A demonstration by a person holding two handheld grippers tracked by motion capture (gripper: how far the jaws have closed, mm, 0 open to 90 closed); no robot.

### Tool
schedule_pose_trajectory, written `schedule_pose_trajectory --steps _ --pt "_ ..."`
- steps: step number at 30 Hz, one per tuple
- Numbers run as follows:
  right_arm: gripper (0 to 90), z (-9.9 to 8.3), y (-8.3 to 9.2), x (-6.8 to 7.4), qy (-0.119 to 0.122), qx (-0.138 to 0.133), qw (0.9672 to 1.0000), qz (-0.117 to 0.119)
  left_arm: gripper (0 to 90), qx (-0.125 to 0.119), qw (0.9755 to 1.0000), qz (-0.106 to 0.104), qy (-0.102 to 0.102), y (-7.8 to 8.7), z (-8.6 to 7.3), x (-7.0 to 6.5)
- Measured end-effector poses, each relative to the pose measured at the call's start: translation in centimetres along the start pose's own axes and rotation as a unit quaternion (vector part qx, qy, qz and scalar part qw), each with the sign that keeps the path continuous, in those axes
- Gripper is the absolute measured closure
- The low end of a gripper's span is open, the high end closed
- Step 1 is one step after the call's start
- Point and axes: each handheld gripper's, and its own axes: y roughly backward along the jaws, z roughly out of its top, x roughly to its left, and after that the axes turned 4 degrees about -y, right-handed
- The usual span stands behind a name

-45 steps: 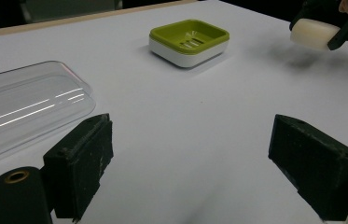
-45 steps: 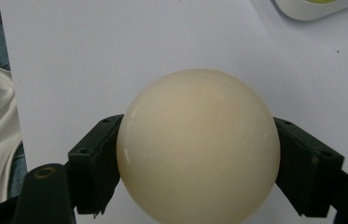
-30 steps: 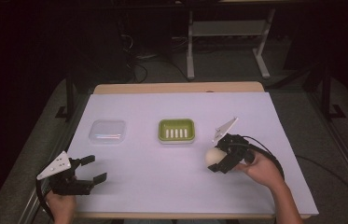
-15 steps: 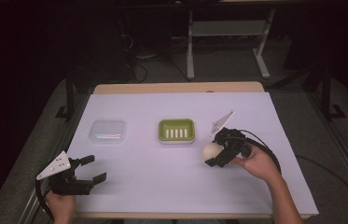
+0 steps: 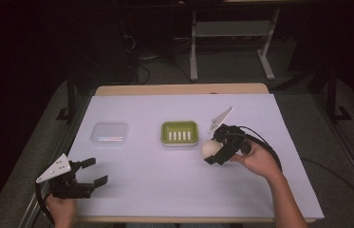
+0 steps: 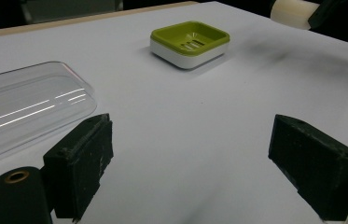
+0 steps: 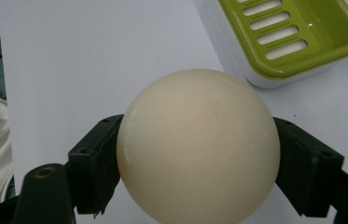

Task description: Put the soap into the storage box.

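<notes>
Jaws of the right hand-held gripper [image 5: 216, 153] pinch a cream soap ball [image 5: 209, 149] from both sides, right of centre in the high view, just beside the green soap dish [image 5: 180, 132]. At lower left of that frame, the left hand-held gripper [image 5: 89, 173] rests spread wide with nothing between its jaws, near a clear plastic lid [image 5: 110, 133] lying on the white desk [image 5: 155, 175].
</notes>
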Motion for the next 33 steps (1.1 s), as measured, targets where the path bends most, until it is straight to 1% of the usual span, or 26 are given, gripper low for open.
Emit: schedule_pose_trajectory --steps 11,12,14,19,28,33 --pt "22.4 1.3 -0.2 -0.3 0.005 0.0 1.0 0.002 13.1 -0.001 1.0 0.0 0.0 0.1 0.0 0.1" --pt "22.4 1.6 -0.3 -0.3 0.009 0.0 1.0 0.003 13.1 -0.001 1.0 0.001 0.0 0.1 0.0 0.1" --pt "22.4 1.9 -0.3 -0.4 0.008 -0.002 0.9999 0.006 13.1 -0.001 1.0 0.001 0.0 0.1 0.0 0.1" --pt "22.4 2.5 -0.4 -0.4 0.01 -0.001 0.9999 0.005 13.1 -0.001 1.0 0.0 0.0 0.1 0.0 0.1" --pt "22.4 4.2 -0.2 -0.8 0.019 -0.006 0.9998 0.006 13.1 0.0 1.0 0.001 0.0 0.1 0.0 0.1" --pt "22.4 4.9 -0.2 -1.0 0.017 -0.008 0.9998 0.01 13.1 -0.001 1.0 0.0 0.0 0.1 0.0 0.1"
